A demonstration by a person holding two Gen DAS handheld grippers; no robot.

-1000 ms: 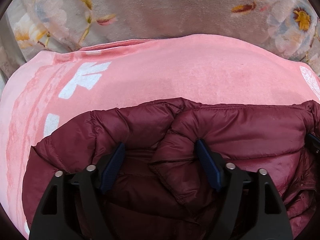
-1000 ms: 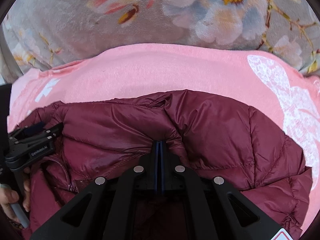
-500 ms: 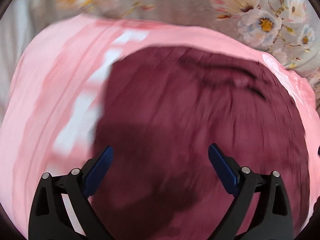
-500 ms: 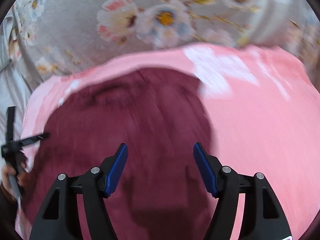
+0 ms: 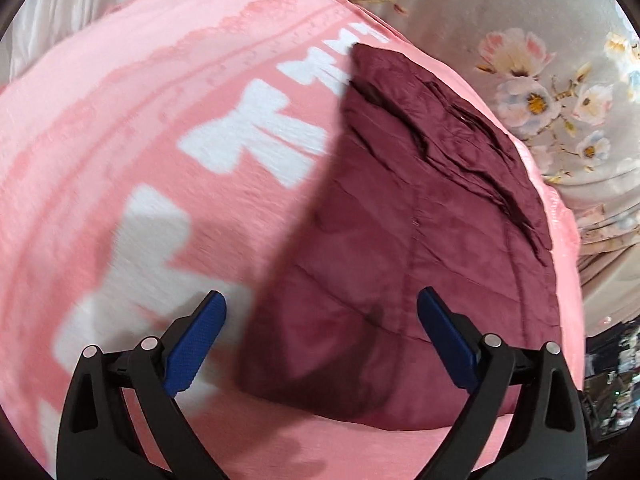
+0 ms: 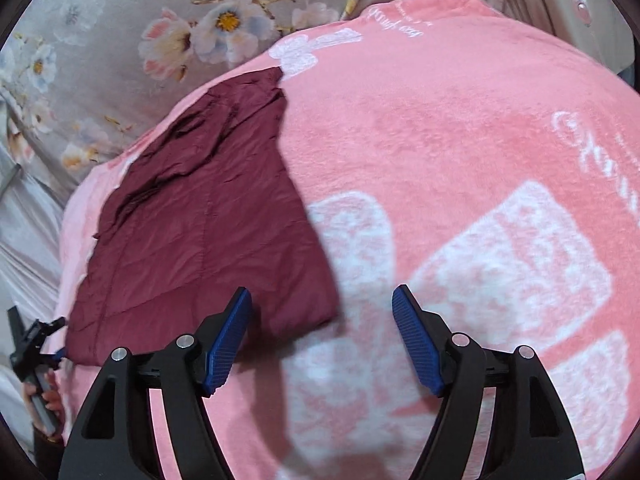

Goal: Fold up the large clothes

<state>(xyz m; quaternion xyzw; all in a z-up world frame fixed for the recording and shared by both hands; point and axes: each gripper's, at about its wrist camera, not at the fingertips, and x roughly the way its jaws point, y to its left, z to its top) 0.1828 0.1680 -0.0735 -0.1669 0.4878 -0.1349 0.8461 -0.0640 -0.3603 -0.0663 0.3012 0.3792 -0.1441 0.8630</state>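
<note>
A dark maroon quilted jacket (image 5: 416,232) lies folded flat on a pink blanket (image 5: 120,128) with white print. In the right wrist view the jacket (image 6: 208,232) lies to the left. My left gripper (image 5: 322,332) is open and empty, raised above the jacket's near left edge. My right gripper (image 6: 322,332) is open and empty, raised above the blanket just right of the jacket's near corner. The left gripper also shows at the far left of the right wrist view (image 6: 34,344), held in a hand.
A grey floral bedcover (image 5: 540,60) lies beyond the blanket and also shows in the right wrist view (image 6: 120,40). The pink blanket (image 6: 460,160) spreads wide to the right of the jacket. Dark clutter (image 5: 612,368) sits past the bed edge at right.
Both grippers let go of the jacket and lifted up and back. The right one opened from shut. The jacket now lies flat on the blanket.
</note>
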